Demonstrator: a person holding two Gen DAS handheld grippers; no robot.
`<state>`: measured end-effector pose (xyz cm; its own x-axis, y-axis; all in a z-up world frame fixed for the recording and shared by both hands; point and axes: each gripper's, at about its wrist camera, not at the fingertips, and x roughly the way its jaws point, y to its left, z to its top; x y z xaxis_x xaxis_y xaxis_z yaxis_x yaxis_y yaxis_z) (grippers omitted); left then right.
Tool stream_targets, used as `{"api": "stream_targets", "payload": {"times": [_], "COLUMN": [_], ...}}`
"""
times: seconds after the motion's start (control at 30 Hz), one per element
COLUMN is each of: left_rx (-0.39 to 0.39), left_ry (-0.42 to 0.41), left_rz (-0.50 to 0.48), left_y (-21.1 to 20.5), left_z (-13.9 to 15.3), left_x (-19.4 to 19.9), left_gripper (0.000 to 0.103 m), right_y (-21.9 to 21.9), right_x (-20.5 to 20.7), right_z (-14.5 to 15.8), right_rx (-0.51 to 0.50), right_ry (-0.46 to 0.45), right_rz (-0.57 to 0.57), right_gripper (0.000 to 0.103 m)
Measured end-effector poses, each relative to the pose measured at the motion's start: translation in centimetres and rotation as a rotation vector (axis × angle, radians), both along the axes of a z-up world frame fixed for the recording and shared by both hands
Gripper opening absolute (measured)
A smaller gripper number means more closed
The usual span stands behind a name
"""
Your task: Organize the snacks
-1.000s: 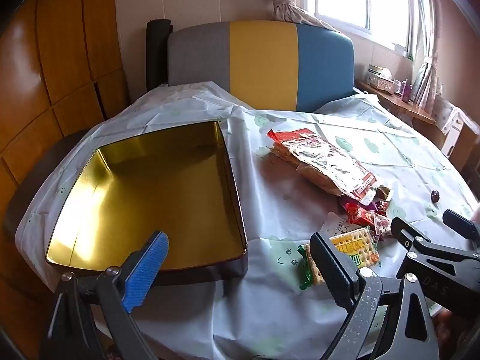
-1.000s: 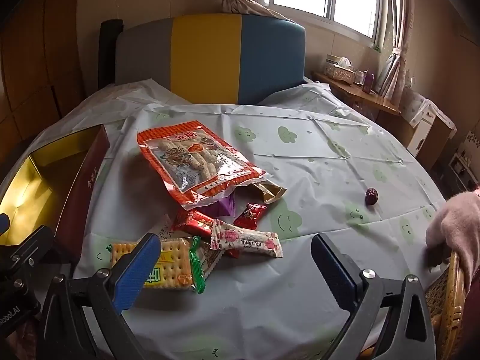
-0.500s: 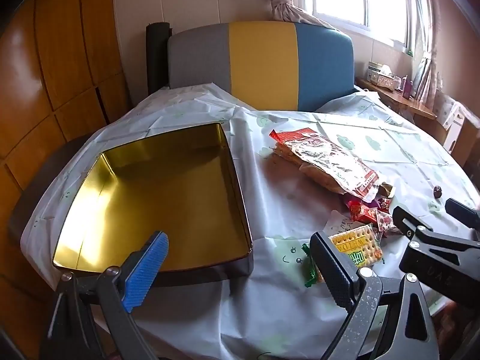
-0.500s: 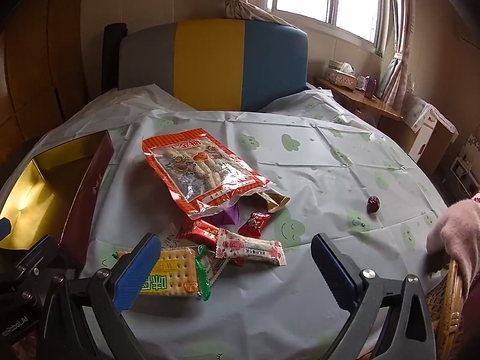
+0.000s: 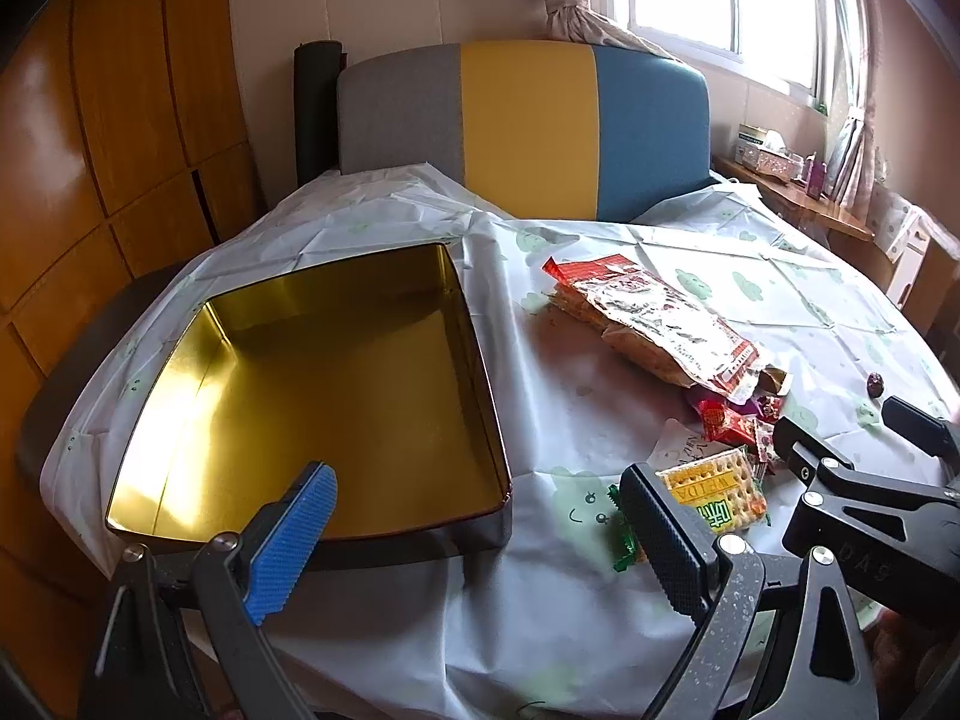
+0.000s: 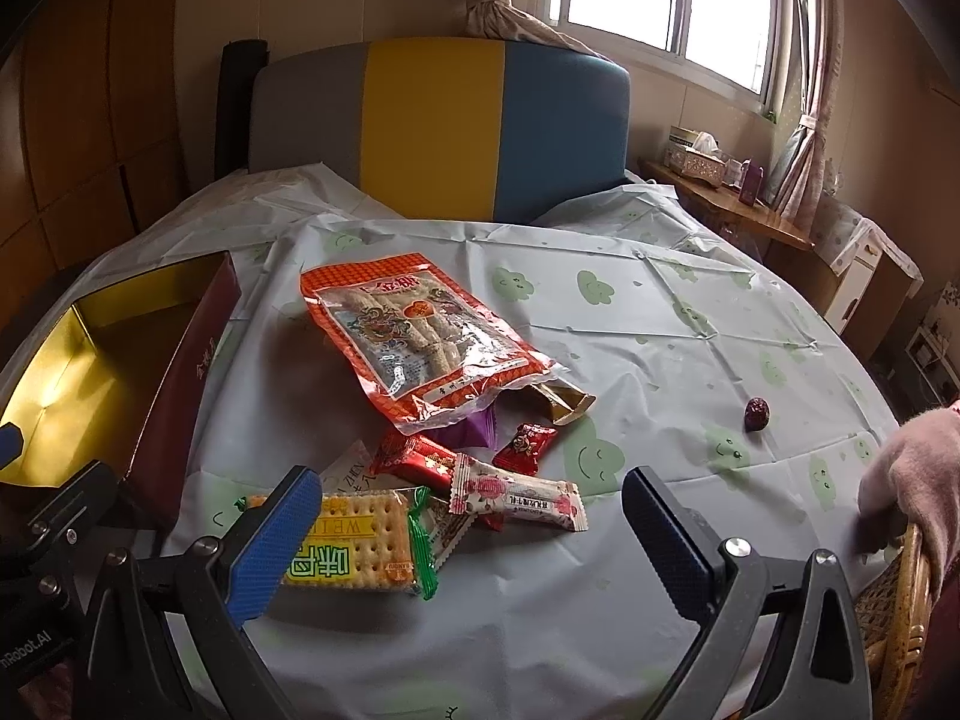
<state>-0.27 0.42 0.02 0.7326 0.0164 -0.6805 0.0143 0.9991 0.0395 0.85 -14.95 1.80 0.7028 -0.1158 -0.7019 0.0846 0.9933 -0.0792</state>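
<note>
A gold-lined tin box (image 5: 480,354) stands open at the table's left; its dark red outer wall (image 6: 198,354) shows in the right wrist view. Right of it lie the snacks: a large red bag of biscuit sticks (image 6: 414,330), a cracker pack (image 6: 354,546), a white and pink bar (image 6: 516,495), small red candies (image 6: 525,447) and a purple packet (image 6: 477,429). My left gripper (image 5: 477,498) is open over the tin's near right corner. My right gripper (image 6: 471,510) is open just short of the cracker pack and bar, holding nothing.
A lone dark red sweet (image 6: 757,413) lies far right on the cloud-print tablecloth (image 6: 660,312). A grey, yellow and blue chair back (image 6: 438,126) stands behind the table. A pink sleeve (image 6: 918,468) and a wicker chair (image 6: 894,588) are at the right edge.
Both grippers have drifted slightly, so the tin and snacks sit a little further right in each view. Both stay open, and nothing on the table has moved.
</note>
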Motion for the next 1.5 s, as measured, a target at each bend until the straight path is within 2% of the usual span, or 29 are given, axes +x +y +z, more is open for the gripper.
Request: {"api": "stream_targets", "payload": {"times": [0.43, 1.5], "left_rx": [-0.004, 0.015], "left_ry": [0.007, 0.017], "left_rz": [0.008, -0.006], "left_y": [0.2, -0.5], "left_z": [-0.2, -0.1], "left_x": [0.0, 0.2], "left_gripper": [0.096, 0.096], "right_y": [0.7, -1.2], "right_x": [0.4, 1.4], "right_z": [-0.1, 1.3], "right_rx": [-0.018, -0.029], "right_ry": [-0.005, -0.043], "right_rz": [0.027, 0.006], "right_gripper": [0.102, 0.102]}}
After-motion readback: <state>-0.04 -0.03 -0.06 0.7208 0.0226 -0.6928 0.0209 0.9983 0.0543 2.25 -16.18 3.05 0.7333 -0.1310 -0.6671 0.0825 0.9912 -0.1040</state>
